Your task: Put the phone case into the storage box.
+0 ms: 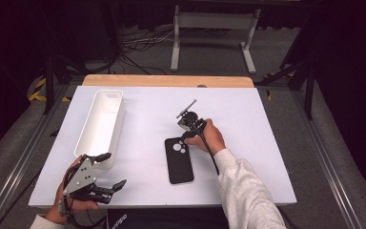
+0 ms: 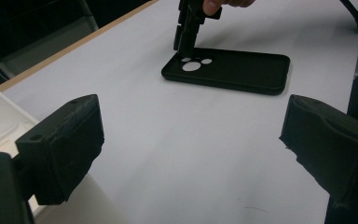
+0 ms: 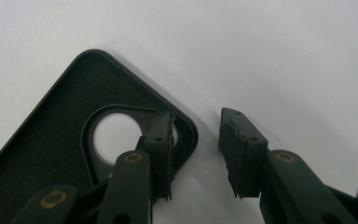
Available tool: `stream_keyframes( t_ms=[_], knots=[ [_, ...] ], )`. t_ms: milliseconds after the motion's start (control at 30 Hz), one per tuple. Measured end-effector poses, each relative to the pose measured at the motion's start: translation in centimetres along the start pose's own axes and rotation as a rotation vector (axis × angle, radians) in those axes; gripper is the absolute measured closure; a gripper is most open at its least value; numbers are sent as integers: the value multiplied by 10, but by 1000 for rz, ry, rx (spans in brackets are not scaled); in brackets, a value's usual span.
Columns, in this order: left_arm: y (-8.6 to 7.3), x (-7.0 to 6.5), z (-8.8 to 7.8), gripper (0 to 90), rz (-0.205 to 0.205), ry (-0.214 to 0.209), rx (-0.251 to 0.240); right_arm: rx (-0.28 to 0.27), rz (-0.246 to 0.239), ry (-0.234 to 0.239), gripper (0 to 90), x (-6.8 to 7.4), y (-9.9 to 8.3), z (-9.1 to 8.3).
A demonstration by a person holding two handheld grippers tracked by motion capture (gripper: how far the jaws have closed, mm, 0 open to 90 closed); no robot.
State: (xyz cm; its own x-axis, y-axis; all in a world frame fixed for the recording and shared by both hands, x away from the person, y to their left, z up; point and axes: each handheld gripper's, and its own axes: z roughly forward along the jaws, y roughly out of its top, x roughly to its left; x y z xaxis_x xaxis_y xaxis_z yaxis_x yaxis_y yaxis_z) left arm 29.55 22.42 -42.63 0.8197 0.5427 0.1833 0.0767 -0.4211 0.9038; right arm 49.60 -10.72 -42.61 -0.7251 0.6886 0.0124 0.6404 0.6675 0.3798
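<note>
Black phone case [image 1: 178, 161]: flat on white tabletop [image 1: 248, 124].
Right gripper [image 3: 196, 149]: spread, straddling case's top edge, perhaps touching.
Left gripper [image 2: 191, 154]: spread, empty.

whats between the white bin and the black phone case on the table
Nothing: in the high view the stretch of white table between the white bin and the black phone case is bare.

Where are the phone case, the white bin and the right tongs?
Phone case [image 1: 179, 164]: high view, middle of its black inside.
White bin [image 1: 93, 149]: high view, near long wall.
Right tongs [image 3: 196, 154]: right gripper view, gap between the tips, one inside the case's corner, one outside.
</note>
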Motion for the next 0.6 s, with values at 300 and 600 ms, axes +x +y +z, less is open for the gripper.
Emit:
stream_keyframes(
  t_ms=[300, 600],
  knots=[
    [0, 0, 2, 66, -5, -1, 4, -11, -31, -10, 786, 5, -1, 0],
    [0, 0, 2, 66, 3, -4, 10, -67, -21, -16, 805, 5, -9, -1]
  ],
)
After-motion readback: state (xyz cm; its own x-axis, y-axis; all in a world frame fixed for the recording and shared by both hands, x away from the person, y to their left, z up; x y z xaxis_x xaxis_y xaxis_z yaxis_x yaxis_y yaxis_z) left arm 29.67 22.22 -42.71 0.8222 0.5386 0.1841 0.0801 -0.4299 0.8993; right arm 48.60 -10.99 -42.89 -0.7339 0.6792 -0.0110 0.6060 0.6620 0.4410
